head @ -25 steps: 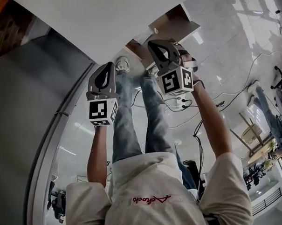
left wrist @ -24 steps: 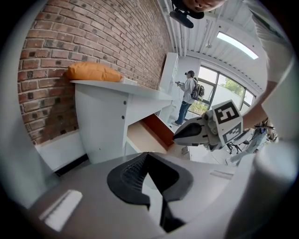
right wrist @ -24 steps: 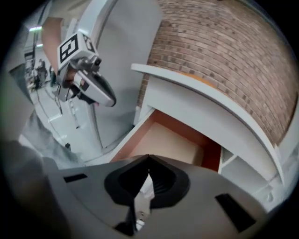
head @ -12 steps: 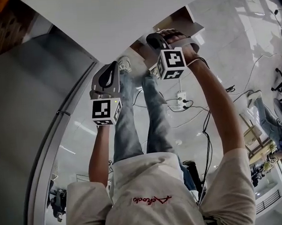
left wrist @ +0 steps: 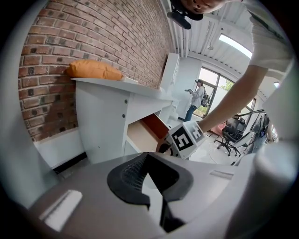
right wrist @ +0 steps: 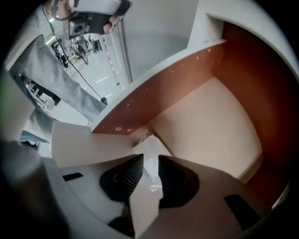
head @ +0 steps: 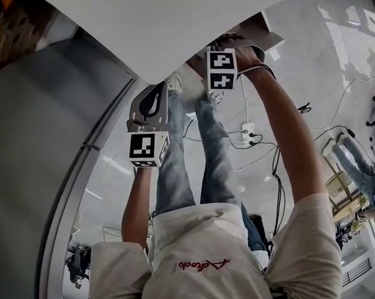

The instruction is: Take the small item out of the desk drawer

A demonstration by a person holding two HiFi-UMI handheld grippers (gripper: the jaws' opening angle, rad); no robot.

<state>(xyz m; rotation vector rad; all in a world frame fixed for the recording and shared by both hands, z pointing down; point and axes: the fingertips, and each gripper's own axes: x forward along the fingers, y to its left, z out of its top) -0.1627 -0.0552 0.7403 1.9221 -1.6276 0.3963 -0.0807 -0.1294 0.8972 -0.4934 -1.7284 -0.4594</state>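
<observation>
The white tabletop [head: 170, 29] fills the top of the head view, and in the left gripper view an orange cushion [left wrist: 93, 70] lies on it in front of a brick wall [left wrist: 84, 37]. Under the tabletop the drawer [right wrist: 168, 93] stands pulled open, with reddish-brown side walls and a pale floor. The person stands in front of it in jeans and a light shirt, with both arms stretched forward.

The right gripper [right wrist: 150, 161] reaches down into the drawer, its marker cube [head: 221, 70] just at the tabletop's edge. The left gripper [left wrist: 148, 161] hangs outside the drawer, to the left of the right one and apart from the desk, and its fingers [left wrist: 126, 175] are pressed together with nothing between them.

The small item [right wrist: 150, 145], a white piece in clear crinkled wrap, lies in the drawer's near corner against the side wall. The right gripper's fingers [right wrist: 135, 170] pinch it from both sides.
</observation>
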